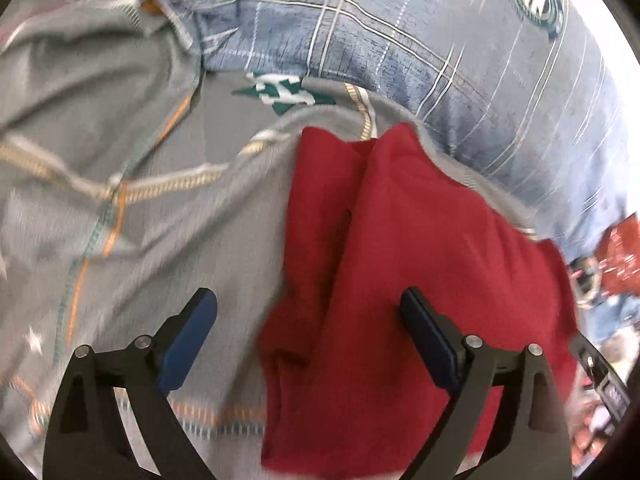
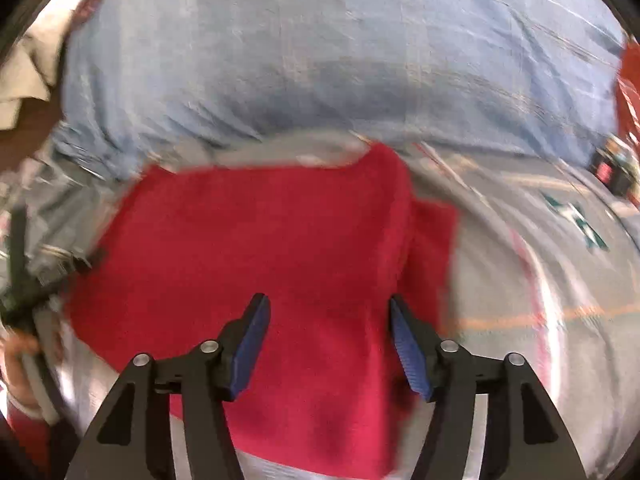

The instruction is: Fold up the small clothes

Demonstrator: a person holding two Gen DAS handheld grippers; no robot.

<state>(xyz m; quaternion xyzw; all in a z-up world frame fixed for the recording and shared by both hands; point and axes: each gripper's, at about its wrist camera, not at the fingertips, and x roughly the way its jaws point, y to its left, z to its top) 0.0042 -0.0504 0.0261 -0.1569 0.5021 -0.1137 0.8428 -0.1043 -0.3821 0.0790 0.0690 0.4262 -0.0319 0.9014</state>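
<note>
A red cloth (image 1: 420,264) lies folded in layers on a grey patterned bedsheet (image 1: 120,168). My left gripper (image 1: 308,312) is open above the cloth's left edge, holding nothing; its right finger is over the red cloth, its left finger over the sheet. In the right wrist view the same red cloth (image 2: 256,240) fills the centre, and my right gripper (image 2: 328,316) is open just above it, empty. Both views are blurred by motion.
A blue plaid pillow or blanket (image 1: 400,40) rises behind the cloth, also in the right wrist view (image 2: 340,72). The other gripper's black body shows at the right edge (image 1: 600,376) and at the left edge (image 2: 24,280).
</note>
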